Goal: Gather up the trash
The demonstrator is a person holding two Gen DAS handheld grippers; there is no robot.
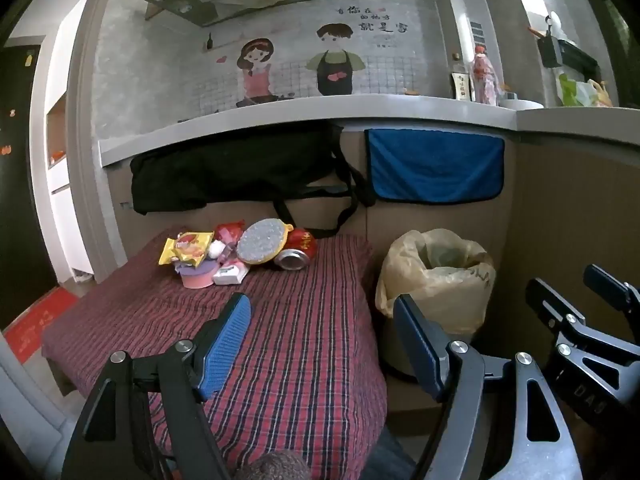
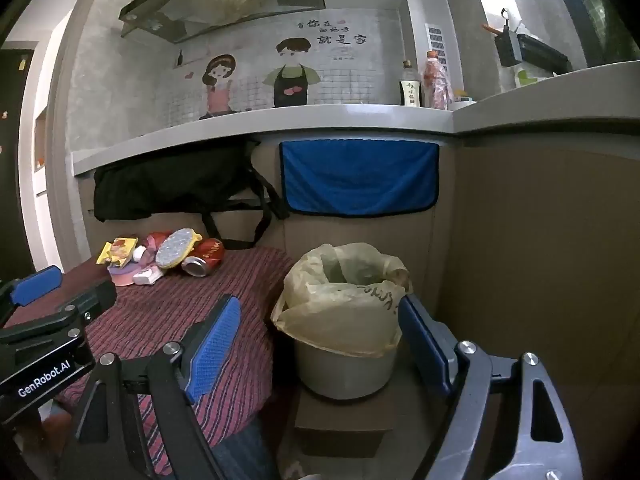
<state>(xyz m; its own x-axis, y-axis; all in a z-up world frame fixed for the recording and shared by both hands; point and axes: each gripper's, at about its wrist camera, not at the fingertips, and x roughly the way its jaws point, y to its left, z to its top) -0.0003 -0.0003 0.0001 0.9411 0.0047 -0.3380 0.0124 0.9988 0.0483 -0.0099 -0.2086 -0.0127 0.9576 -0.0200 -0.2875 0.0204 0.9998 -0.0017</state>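
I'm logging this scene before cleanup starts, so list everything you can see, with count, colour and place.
snack packet: one, yellow, far left of the pile on the table
soda can: one, red, lying on its side, right end of the pile
scrub pad: one, grey with yellow rim, leaning on the can
tissue pack: one, white, front of the pile
pink tub: one, pink, front left of the pile
tablecloth: one, red plaid, over the table
trash bin: one, grey with yellowish bag, right of the table
towel: one, blue, hanging under the counter
black bag: one, hanging beside the towel
bottles: two, on the counter
left tongs: open, empty
right tongs: open, empty
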